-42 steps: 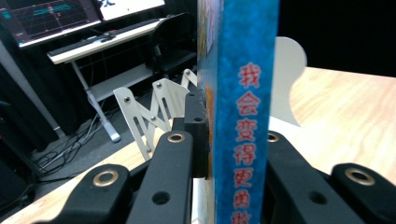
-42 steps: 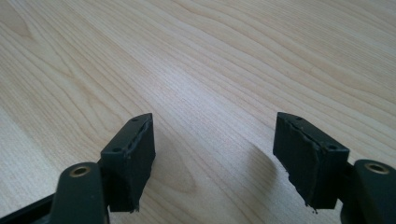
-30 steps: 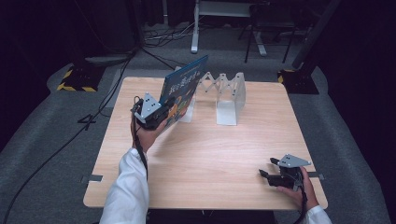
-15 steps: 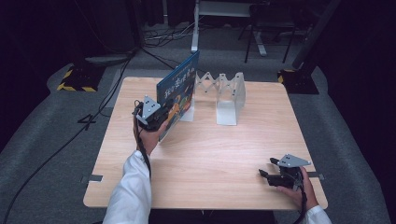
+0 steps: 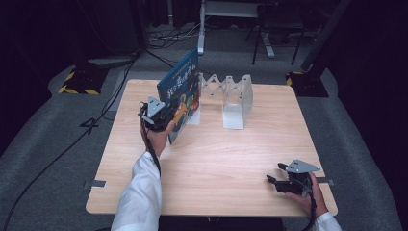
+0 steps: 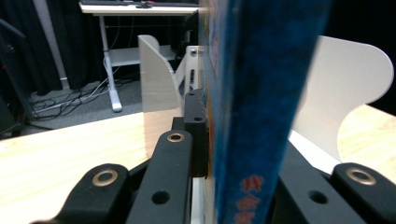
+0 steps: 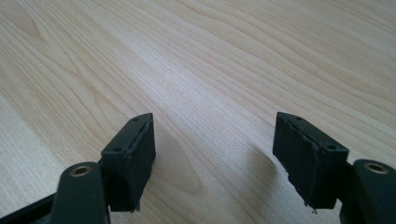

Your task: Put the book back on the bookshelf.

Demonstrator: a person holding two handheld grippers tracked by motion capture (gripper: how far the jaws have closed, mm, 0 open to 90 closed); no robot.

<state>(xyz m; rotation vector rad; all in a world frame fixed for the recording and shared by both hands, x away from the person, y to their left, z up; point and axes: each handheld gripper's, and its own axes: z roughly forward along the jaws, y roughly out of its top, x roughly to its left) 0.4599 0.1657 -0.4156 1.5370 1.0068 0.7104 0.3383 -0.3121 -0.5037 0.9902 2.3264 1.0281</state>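
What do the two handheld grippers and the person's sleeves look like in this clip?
Both the left gripper and the right gripper are black, with brass-coloured pivot rivets, flat black pads, a grey three-cornered plate on top and a dark trailing cable. The sleeves are white.

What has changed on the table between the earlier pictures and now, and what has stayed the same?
The left claw, shut on the blue book, has tipped the book from leaning toward upright and brought it lower beside the white book rack, at its left end. Nothing was let go. The right claw stayed open and idle at the near right of the wooden table, and the rack has not shifted.
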